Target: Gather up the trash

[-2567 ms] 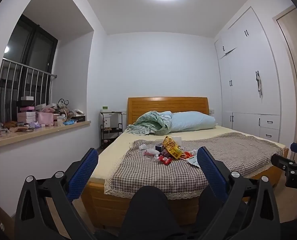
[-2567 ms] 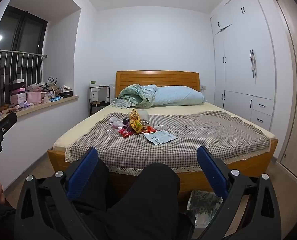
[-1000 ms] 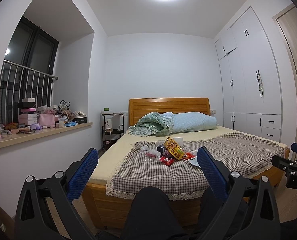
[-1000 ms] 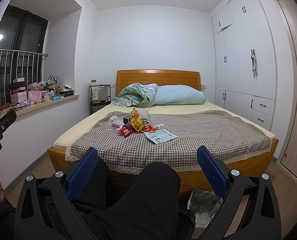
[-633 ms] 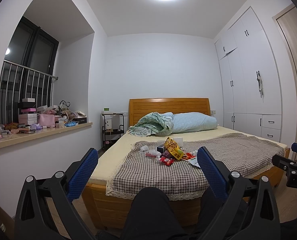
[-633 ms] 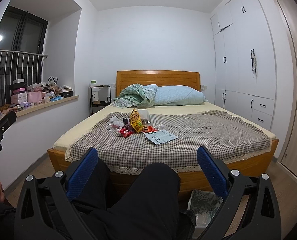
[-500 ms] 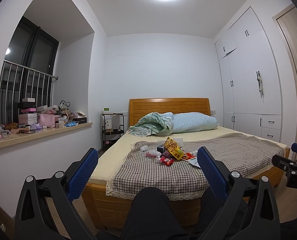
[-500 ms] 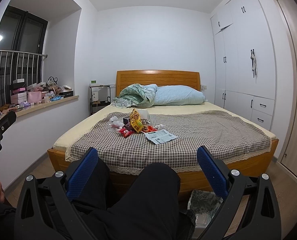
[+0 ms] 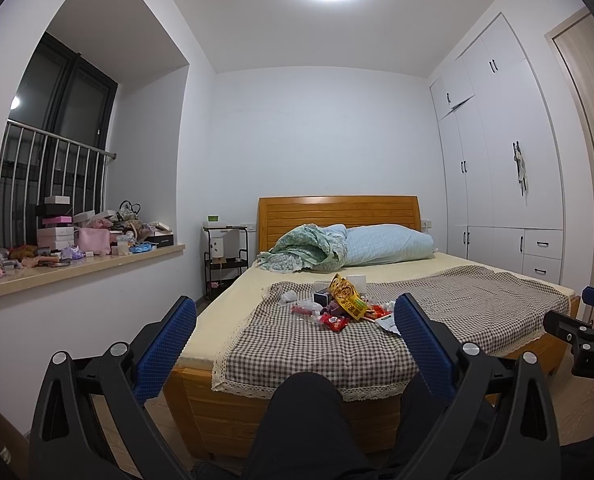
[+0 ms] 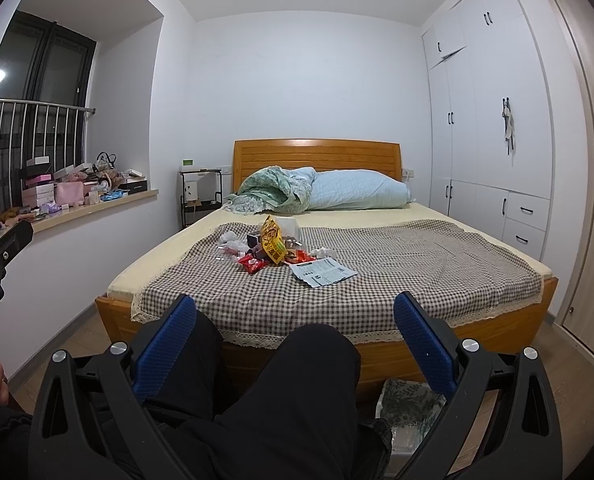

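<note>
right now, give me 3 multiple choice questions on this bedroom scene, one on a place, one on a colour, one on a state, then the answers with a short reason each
1. Where does the printed paper sheet lie?
A. on the windowsill
B. on the checkered blanket, right of the wrapper pile
C. on the floor beside the wardrobe

2. What colour is the upright snack bag in the pile?
A. yellow
B. green
C. black

3. How do the right tongs stand?
A. shut on a wrapper
B. shut on nothing
C. open, holding nothing

Answers:
1 B, the sheet rests flat on the blanket beside the red wrappers.
2 A, its face is yellow with a printed pattern.
3 C, the blue pads stand wide apart with only the person's legs between them; the left tongs look the same.
</note>
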Available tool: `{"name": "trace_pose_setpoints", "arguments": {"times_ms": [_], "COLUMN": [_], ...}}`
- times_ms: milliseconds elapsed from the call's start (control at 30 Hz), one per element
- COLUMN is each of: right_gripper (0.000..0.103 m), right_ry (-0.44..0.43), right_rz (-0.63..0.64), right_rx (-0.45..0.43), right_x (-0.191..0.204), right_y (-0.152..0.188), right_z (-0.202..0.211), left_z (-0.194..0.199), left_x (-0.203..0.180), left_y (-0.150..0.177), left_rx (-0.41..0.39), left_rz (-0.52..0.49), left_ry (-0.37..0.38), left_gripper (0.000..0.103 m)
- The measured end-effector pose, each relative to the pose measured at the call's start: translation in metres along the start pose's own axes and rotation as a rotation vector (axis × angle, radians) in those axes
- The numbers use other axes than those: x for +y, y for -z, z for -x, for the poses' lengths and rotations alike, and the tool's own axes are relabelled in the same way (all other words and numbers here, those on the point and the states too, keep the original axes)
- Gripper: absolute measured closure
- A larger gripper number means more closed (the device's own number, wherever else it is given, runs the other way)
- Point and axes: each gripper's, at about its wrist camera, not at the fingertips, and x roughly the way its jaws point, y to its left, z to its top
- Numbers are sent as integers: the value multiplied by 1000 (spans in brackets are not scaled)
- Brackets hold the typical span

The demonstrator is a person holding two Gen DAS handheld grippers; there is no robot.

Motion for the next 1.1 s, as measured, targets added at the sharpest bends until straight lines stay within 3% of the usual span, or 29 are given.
{"name": "trace_pose_setpoints", "arguments": {"times_ms": [800,1100], "right_gripper": [8,8], "right_ry": [8,58], "right_rz": [-6,-17], "right_rx": [12,5], "right_x": [-2,-13], "right_y": [-2,-20], "right_z": [-7,-47], "left_z": [-16,-74], "left_x": [-1,-7], "left_y": [1,0], "left_rx": [27,48], "left_rz": [12,-17], "left_ry": [-7,11], "left_gripper": [7,7]}}
